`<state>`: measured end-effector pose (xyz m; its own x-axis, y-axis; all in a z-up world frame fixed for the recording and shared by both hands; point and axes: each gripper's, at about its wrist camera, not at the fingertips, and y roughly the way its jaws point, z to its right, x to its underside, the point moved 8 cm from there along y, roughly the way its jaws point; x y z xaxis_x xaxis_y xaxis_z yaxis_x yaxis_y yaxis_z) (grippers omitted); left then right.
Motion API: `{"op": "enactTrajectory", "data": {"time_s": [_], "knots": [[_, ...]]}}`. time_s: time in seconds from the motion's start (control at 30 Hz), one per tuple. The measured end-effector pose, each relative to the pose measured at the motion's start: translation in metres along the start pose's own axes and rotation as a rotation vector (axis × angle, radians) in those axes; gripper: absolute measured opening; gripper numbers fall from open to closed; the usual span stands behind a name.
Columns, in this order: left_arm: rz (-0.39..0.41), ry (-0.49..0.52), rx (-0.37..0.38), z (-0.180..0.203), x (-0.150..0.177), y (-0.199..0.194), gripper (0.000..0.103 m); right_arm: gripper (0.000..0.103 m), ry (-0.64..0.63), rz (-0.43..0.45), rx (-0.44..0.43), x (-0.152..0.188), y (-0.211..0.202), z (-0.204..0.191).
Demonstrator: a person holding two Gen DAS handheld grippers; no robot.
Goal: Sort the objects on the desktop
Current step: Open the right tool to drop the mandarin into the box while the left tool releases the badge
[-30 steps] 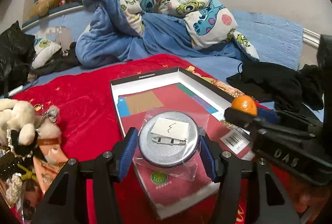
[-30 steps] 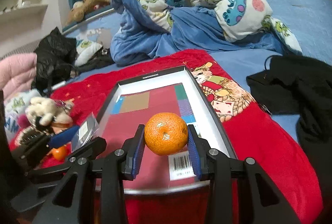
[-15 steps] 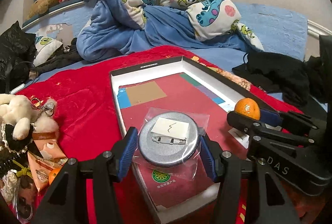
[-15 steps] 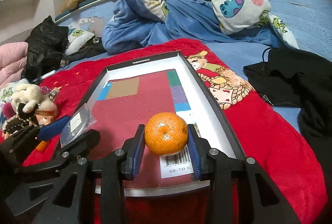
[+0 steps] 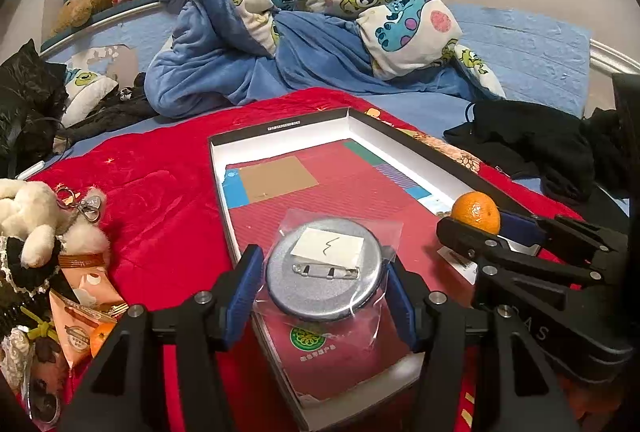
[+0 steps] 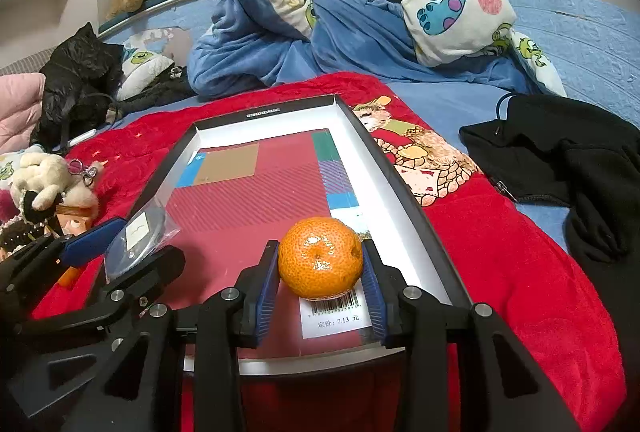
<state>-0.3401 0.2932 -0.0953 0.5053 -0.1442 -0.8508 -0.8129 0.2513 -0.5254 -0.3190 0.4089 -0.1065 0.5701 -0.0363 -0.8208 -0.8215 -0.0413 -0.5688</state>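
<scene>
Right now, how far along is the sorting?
Done: nothing loose lies in the box yet. In hand: the left claw is shut on a bagged pin badge and the right claw on a mandarin, both over the box. Left: the plush keychain, snack packets and a second mandarin on the red blanket.

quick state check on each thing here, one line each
left tongs: shut on the badge
right tongs: shut on the tangerine
badge: in a clear bag, pin side up, held over the box
tangerine: whole, unpeeled, held over the box
box: open, lidless, red booklet lying flat inside
plush keychain: lying on the red blanket, left of the box
</scene>
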Motion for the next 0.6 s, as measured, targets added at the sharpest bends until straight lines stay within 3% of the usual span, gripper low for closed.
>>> {"op": "enactTrajectory", "data": {"time_s": [0.37, 0.47, 0.6], "knots": [[0.015, -0.019, 0.011, -0.003, 0.000, -0.004, 0.062, 0.041, 0.012, 0.036, -0.023, -0.001, -0.009, -0.001], [0.021, -0.026, -0.001, -0.005, -0.001, -0.006, 0.066, 0.049, 0.031, 0.055, -0.027, -0.003, -0.013, 0.002], [0.027, -0.076, -0.034, -0.018, -0.001, -0.008, 0.091, 0.066, 0.074, 0.071, -0.005, -0.004, -0.016, 0.011]]}}
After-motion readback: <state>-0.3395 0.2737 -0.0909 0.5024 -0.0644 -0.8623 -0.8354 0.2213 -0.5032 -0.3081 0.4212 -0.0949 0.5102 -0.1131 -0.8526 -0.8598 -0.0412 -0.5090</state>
